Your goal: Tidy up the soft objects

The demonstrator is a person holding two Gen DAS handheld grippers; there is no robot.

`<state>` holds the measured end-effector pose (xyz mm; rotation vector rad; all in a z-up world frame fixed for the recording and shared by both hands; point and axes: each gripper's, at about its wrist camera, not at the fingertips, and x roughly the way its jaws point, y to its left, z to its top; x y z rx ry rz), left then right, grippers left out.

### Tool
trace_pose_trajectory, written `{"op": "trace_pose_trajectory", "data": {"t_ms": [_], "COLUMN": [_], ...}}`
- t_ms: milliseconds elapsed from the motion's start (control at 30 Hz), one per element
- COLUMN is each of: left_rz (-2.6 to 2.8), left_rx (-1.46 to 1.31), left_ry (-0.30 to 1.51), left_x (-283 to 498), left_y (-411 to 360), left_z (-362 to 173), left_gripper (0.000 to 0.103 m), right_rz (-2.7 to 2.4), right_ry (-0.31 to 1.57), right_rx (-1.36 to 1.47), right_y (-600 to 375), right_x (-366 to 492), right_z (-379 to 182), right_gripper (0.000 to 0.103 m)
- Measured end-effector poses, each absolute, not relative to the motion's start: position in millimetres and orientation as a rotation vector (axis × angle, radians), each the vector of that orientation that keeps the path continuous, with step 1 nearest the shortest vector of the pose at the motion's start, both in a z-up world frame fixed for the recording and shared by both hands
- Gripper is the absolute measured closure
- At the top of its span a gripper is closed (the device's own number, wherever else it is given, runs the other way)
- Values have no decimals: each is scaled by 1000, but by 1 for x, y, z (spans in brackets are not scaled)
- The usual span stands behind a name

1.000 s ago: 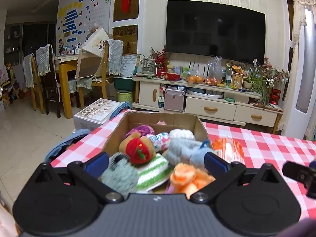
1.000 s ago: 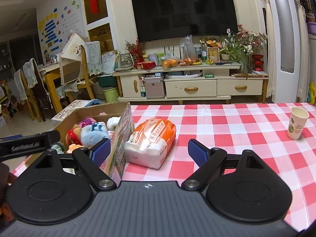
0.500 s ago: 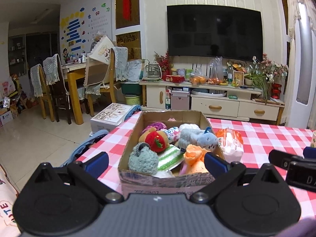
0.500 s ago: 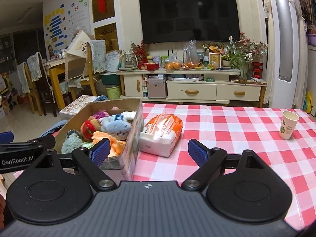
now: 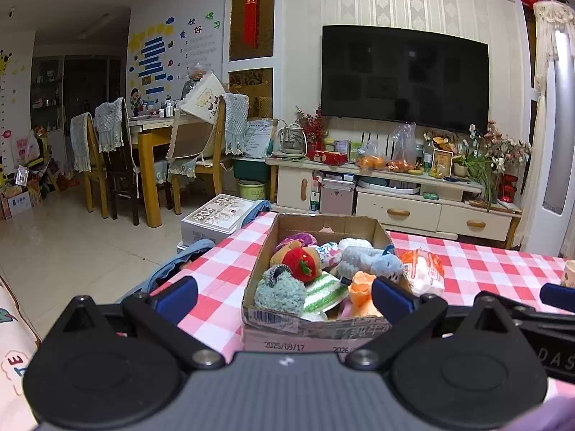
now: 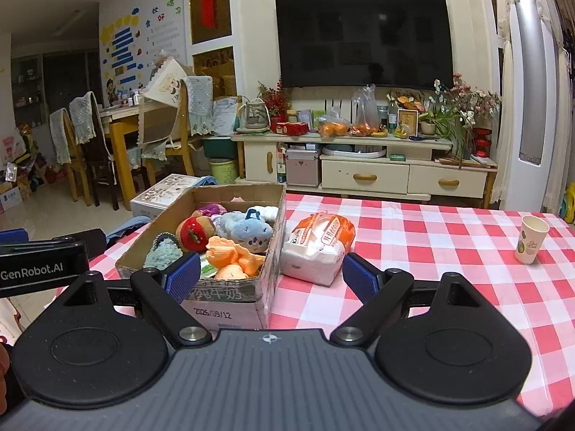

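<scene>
Backing off: both grippers have pulled away from the cardboard box [image 5: 316,327] over the last second; a second ago the left view sat right over the toys, now the whole box shows with its near wall in front. I read that as a placement finished or a reset before the next pick.

Left gripper [image 5: 284,296]: jaws wide, nothing between them. Right gripper [image 6: 271,274]: jaws wide, empty too.

Box contents, packed to the rim: red strawberry plush [image 5: 301,264] mid-box, teal knitted pouch [image 5: 280,289] at the near-left corner, green striped piece [image 5: 321,287] beside it, orange knit item [image 6: 233,251] near the right wall, grey-blue plush [image 6: 248,230] behind that, purple knit thing [image 6: 212,210] toward the far wall.

Outside the box, just beside its right wall: orange-and-white soft pack [image 6: 318,248] on the red checked tablecloth [image 6: 431,251]. Likely the one soft item left. Paper cup [image 6: 532,239] stands well apart, far right of the box.
</scene>
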<state>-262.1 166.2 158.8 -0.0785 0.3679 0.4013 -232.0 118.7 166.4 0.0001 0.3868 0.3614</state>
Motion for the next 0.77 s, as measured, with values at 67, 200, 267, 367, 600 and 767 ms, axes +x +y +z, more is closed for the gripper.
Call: {"op": "trace_pose_trajectory", "data": {"t_ms": [67, 200, 267, 367, 600, 767], "left_rz": [400, 400, 395, 400, 389, 385], "left_rx": [-85, -84, -85, -77, -72, -57], "left_ry": [365, 362, 360, 358, 355, 381], "left_x": [-263, -267, -268, -270, -268, -259], "left_y": [166, 167, 166, 164, 163, 157], "left_z": [159, 159, 159, 159, 155, 149], "left_gripper": [1, 1, 1, 1, 1, 1], "right_rz": [366, 374, 376, 378, 374, 356], "right_ry": [384, 373, 369, 368, 380, 399], "right_rx": [-5, -13, -18, -19, -8, 21], "right_y": [120, 121, 121, 120, 117, 108], "right_x": [-234, -236, -237, -236, -233, -226], "right_z": [167, 169, 169, 169, 164, 158], "right_gripper": [0, 0, 0, 0, 0, 0]}}
